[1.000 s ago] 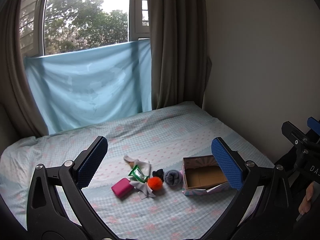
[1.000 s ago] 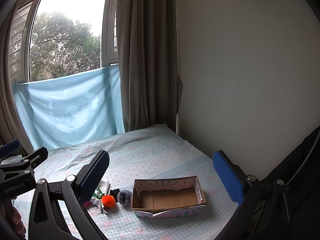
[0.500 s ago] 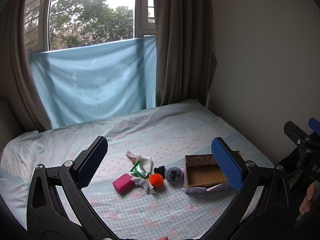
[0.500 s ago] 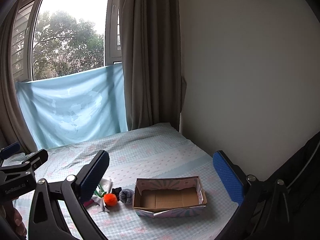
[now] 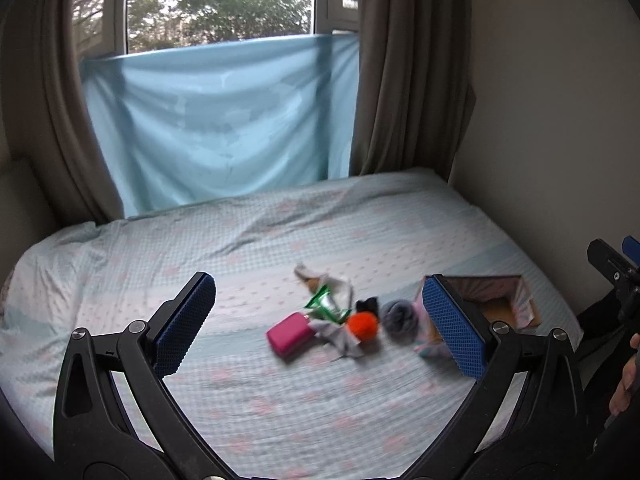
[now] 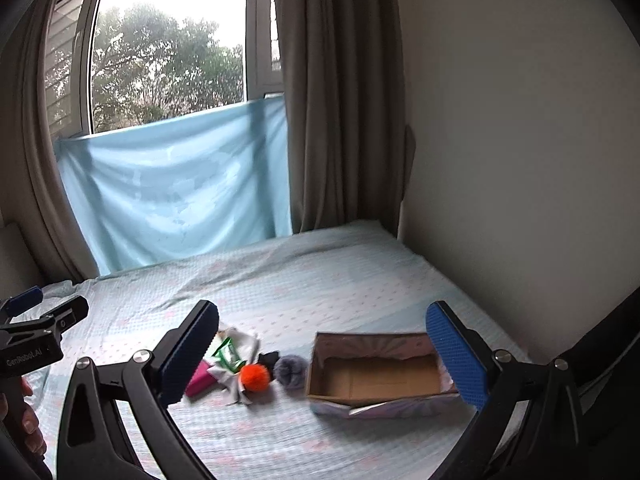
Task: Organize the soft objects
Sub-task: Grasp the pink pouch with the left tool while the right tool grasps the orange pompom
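- Orange pompom, grey sock roll, pink pouch and green packet lie clustered on the bed, just left of the cardboard box.
- Your left gripper gapes wide, holding nothing.
- Your right gripper likewise, above the bed.

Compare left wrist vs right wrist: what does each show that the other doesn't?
Left wrist only: the pink block fully exposed, and the bed's wide left side.

Right wrist only: the whole bare floor of the open cardboard box; in the left view a finger covers the box's near end.

Both: the orange pom-pom, the grey soft ball beside the box, the green packet on white cloth, the blue sheet under the window. The left hand-held gripper and right hand-held gripper are open and hold nothing.
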